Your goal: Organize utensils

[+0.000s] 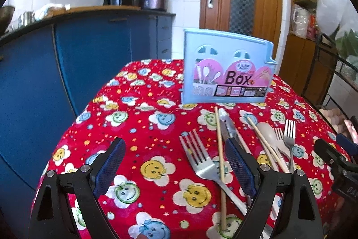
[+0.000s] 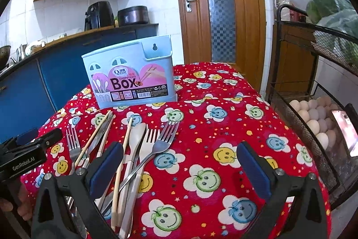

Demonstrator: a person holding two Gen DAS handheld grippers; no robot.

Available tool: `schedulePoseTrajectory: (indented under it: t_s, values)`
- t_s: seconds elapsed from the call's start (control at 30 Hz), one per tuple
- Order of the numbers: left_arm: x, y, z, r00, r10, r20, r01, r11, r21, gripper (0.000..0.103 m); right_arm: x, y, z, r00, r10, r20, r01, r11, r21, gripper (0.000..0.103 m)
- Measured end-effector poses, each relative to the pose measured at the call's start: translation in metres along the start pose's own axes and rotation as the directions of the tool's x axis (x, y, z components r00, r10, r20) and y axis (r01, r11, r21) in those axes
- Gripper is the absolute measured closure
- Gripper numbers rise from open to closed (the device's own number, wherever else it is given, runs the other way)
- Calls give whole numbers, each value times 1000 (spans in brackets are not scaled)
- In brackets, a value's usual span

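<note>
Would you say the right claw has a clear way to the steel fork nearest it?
Probably yes: the right claw is open and empty, and the fork lies uppermost on the pile, its head exposed just ahead and left.

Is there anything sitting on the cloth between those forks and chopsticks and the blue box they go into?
Nothing visible. The utensils lie in a loose pile in front of the box, with only bare tablecloth between them. Both claws, left and right, hang open and empty.
</note>
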State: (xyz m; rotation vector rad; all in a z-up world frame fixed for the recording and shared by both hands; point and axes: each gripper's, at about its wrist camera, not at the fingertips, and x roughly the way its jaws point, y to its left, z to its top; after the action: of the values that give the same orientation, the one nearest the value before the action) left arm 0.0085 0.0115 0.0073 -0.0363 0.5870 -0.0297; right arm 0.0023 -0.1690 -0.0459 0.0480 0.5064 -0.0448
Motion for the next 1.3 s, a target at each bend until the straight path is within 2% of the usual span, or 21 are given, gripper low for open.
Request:
schedulePoseTrajectory:
  t_s: [0.17,0.27,0.43,0.6,0.77,0.83,0.97,1.07,1.13,1.3]
  values:
    - [9,14,2,998,1,-55,-3,1000,-27,13,5,1,8,999,1,-46,-3,999,-49,2]
    - [14,16,5,996,-23,-83,20,999,-36,13,11,2,13,997,3,-81,-8,998,-70,11]
    - [24,14,8,990,-76,-122,71,996,-47,14,22,-2,19,989,32,-145,-42,997,-62,22]
    - [32,9,13,979,-134,-157,130,991,-35,21,38,-4,24,977,51,-208,-63,997,-52,36]
    - [38,4,15,975,-133,-178,135,991,-1,29,55,-2,24,955,95,-280,-109,993,-33,46]
    - [43,5,16,970,-140,-199,141,990,-8,36,61,-1,25,948,108,-301,-120,993,-22,50]
    - [57,12,17,953,-182,-244,168,983,-73,43,72,-1,25,937,127,-327,-135,991,-4,53]
    - [62,11,15,922,-276,-271,258,961,-100,43,81,-5,25,923,162,-348,-156,987,44,53]
    - [61,6,14,910,-310,-277,297,951,-87,43,85,-6,26,919,172,-355,-160,985,63,53]
    - [62,-1,17,908,-316,-276,314,948,-51,52,90,-5,30,916,190,-354,-172,982,81,62]
